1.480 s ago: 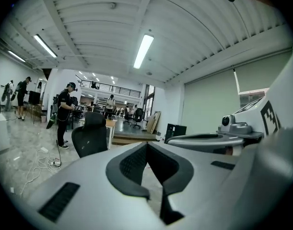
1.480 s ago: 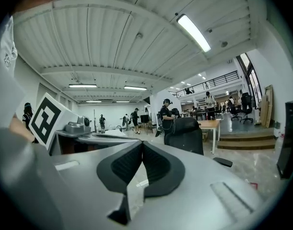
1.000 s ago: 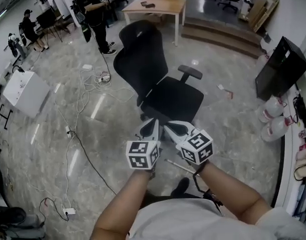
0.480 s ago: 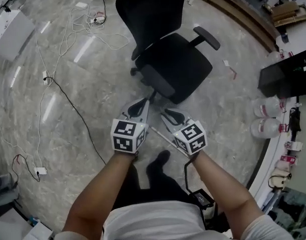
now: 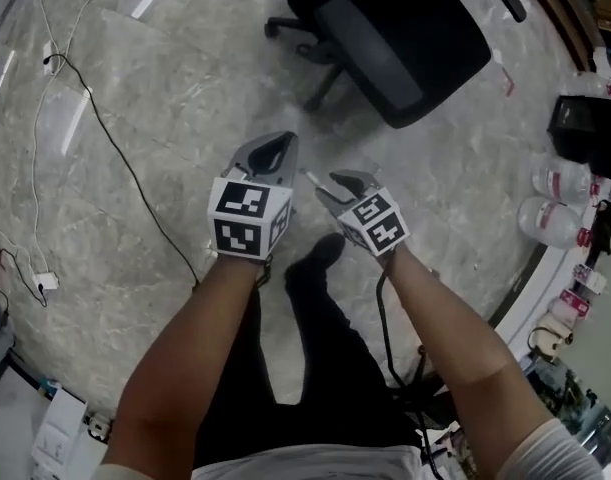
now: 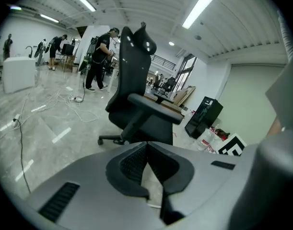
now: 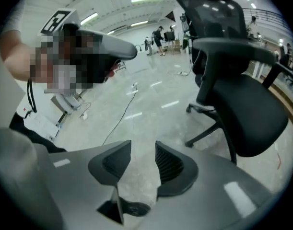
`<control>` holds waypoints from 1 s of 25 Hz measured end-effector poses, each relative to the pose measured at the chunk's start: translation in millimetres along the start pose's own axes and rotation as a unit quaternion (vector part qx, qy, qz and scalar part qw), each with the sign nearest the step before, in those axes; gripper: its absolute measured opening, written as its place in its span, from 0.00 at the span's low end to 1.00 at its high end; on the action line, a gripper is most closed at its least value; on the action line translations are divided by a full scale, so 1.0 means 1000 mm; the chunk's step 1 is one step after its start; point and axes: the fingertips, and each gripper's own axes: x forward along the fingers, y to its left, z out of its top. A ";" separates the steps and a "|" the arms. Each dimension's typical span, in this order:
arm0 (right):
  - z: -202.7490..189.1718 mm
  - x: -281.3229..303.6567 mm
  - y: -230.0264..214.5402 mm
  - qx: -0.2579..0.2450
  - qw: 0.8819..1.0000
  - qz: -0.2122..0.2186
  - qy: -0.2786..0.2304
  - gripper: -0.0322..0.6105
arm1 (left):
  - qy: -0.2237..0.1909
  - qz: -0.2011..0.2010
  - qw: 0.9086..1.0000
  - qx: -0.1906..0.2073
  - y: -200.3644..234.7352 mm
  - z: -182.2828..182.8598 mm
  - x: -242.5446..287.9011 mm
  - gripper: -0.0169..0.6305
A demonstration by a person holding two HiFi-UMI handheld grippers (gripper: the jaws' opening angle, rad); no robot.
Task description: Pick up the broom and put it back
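Head view: I judge the reach for the broom is in hand. A thin pale rod (image 5: 313, 180), probably the broom's handle, lies on the floor (image 5: 135, 168) between the left gripper (image 5: 270, 148) and the right gripper (image 5: 347, 183). The office chair (image 5: 405, 38) stands at 1 o'clock.

Left gripper view: the jaws are pressed together on nothing, with a sliver of the rod (image 6: 153, 205) at 6 o'clock.

Right gripper view: the jaws have just been opening and stand wide over bare floor. The rod is unseen here. Next, this gripper must straddle the rod and close.
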 end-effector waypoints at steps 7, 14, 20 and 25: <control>-0.157 0.163 -0.027 -0.010 0.991 0.020 0.130 0.30 | 0.049 -0.010 0.998 -0.025 0.071 -0.169 0.063 0.04; -0.280 0.307 -0.062 -0.028 0.979 0.004 0.203 0.29 | 0.082 -0.029 0.996 0.002 0.128 -0.303 0.120 0.04; -0.341 0.386 -0.093 -0.038 0.969 -0.025 0.241 0.28 | 0.107 -0.057 0.993 0.011 0.151 -0.380 0.158 0.04; -0.358 0.415 -0.121 -0.056 0.963 -0.062 0.256 0.27 | 0.107 -0.058 0.993 0.003 0.159 -0.408 0.175 0.04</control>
